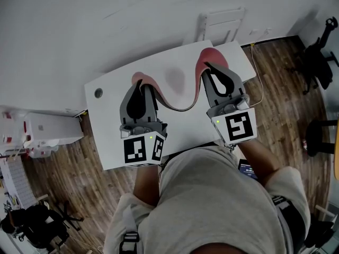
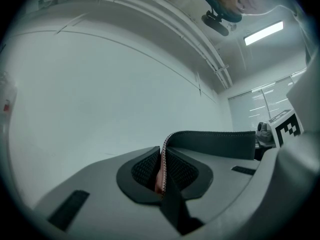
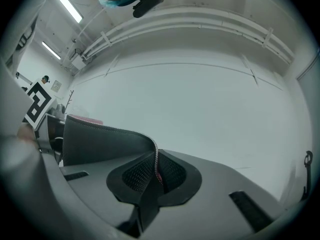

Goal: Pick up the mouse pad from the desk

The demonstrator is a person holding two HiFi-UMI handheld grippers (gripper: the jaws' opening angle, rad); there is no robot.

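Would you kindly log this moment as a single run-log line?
stage: mouse pad held above desk, sagging between grippers | left gripper: shut on its edge | right gripper: shut on its edge

My head cam sits up high, staring steeply down over the desk (image 1: 106, 142), left gripper (image 1: 140, 91) and right gripper (image 1: 214, 73). Each gripper cam rides right behind its own jaws, roughly level, facing the wall (image 2: 100, 84). All three catch the mouse pad (image 1: 209, 56).
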